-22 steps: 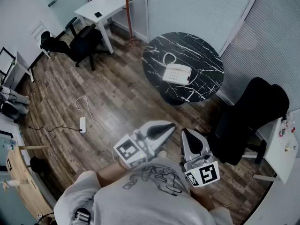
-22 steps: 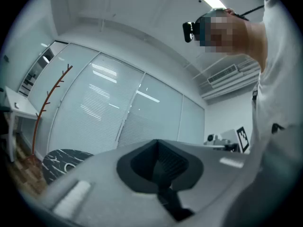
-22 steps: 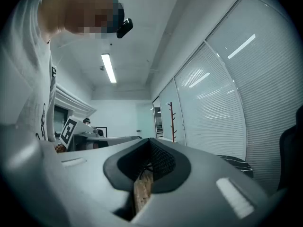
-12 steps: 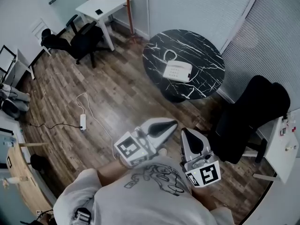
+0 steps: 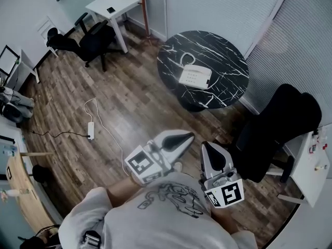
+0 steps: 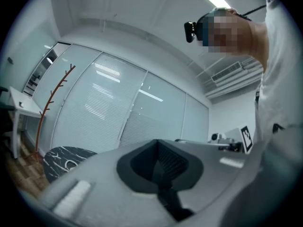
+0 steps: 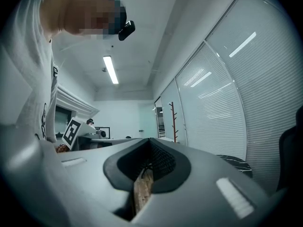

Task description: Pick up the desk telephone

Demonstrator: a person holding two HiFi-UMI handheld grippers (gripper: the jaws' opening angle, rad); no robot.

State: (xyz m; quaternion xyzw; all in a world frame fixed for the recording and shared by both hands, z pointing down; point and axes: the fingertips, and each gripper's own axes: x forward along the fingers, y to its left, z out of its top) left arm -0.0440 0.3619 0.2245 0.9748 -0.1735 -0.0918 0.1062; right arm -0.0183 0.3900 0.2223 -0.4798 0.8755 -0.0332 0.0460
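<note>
Left tongs [image 5: 188,136] and right tongs [image 5: 206,146] are both fully closed, jaws together and nothing held between them; each gripper view confirms the jaw faces meeting with no object in the gap. Both tongs sit low in the head view, side by side and close to the person's grey printed shirt [image 5: 166,209]. Each carries a marker cube at its rear, and each points roughly level toward the far side of the room. The desk telephone [image 5: 195,76] is white and lies flat on the round black marble-patterned desk [image 5: 228,56], left of the desk's centre. Its handset rests on the cradle, and its white cord [image 5: 185,61] loops on the desk surface just behind it. The telephone is well apart from both tongs, with a stretch of wooden floor [image 5: 129,97] between them. A black office chair [image 5: 282,123] stands just beside the round desk on the right and near the right tongs. Pale blinds [image 5: 218,4] form the wall behind the round desk. A reddish-brown coat stand [image 5: 144,4] stands against that wall to the left of the round desk. Further left, a white rectangular desk [image 5: 111,7] has a second black chair [image 5: 88,43] drawn up beside it. A white power strip [image 5: 91,131] with its cable lies on the floor, left of the left tongs.
</note>
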